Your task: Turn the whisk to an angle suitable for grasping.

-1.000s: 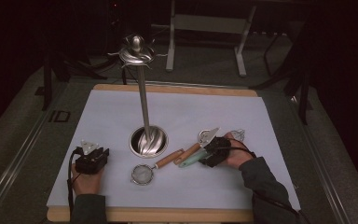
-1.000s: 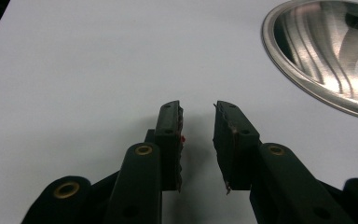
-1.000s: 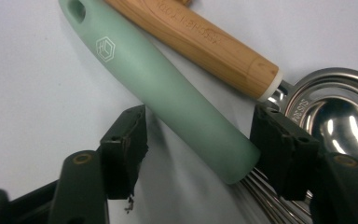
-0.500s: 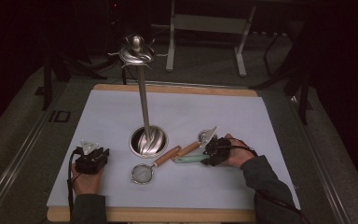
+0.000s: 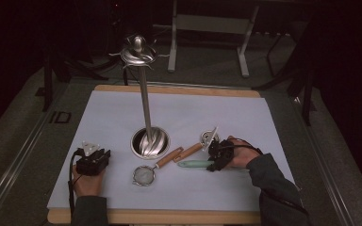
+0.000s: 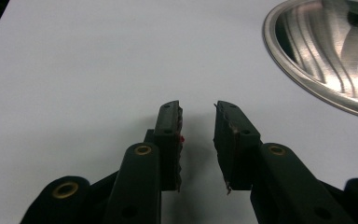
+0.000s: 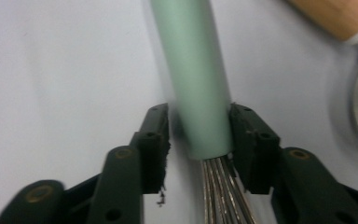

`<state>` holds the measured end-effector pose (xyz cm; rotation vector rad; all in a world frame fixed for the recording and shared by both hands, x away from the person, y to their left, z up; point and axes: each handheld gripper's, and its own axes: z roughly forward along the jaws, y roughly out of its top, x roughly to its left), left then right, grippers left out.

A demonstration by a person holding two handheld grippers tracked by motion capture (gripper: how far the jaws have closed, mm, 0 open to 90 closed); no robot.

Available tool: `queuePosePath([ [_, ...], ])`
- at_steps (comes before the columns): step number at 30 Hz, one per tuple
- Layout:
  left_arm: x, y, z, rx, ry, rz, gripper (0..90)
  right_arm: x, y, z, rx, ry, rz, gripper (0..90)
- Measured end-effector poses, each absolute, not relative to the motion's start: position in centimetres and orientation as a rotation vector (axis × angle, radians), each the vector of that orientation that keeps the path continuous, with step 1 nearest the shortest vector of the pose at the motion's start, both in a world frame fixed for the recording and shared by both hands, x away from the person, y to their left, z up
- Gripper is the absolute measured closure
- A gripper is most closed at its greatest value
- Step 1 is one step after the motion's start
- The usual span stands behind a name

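A white mat covers the table, and near its middle stands a metal stand, a tall thin pole rising from a shiny round dished base to a capped ring of hooks at the top; everything else is placed from that base. Just in front of the base lies a small mesh strainer with a wooden handle that angles up toward the right of the base. A second wooden-handled tool lies beside it, farther right, with a metal head at its far end. In front of that, right of the base, lies a whisk with a pale green handle pointing toward the base. The right gripper sits over the handle's wire end; its jaws have just been closing and, in the right gripper view, the two pads bracket the green handle, pressing its sides. The left gripper rests on the mat, well left of the base, its fingers apart with nothing between them.
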<state>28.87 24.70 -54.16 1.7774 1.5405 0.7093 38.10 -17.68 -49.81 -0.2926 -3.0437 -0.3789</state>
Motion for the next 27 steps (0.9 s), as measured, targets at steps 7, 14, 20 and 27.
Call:
queuePosePath([
  [7, 28.9, 24.7, -54.2, 1.778, 1.538, 0.711, 70.7, 38.6, -17.1, -49.7, -0.262, -3.053, -0.256, 66.1],
  [14, 28.8, 24.7, -54.1, 1.777, 1.538, 0.711, 70.7, 37.8, -16.4, -49.4, -0.203, -3.061, -0.18, 68.3],
  [20, 28.8, 24.7, -54.2, 1.777, 1.538, 0.713, 70.6, 37.2, -16.6, -49.0, -0.187, -3.055, -0.266, 68.7],
  [27, 28.9, 24.7, -54.2, 1.778, 1.541, 0.712, 70.6, 37.3, -17.4, -47.9, -0.21, -3.048, -0.433, 68.8],
])
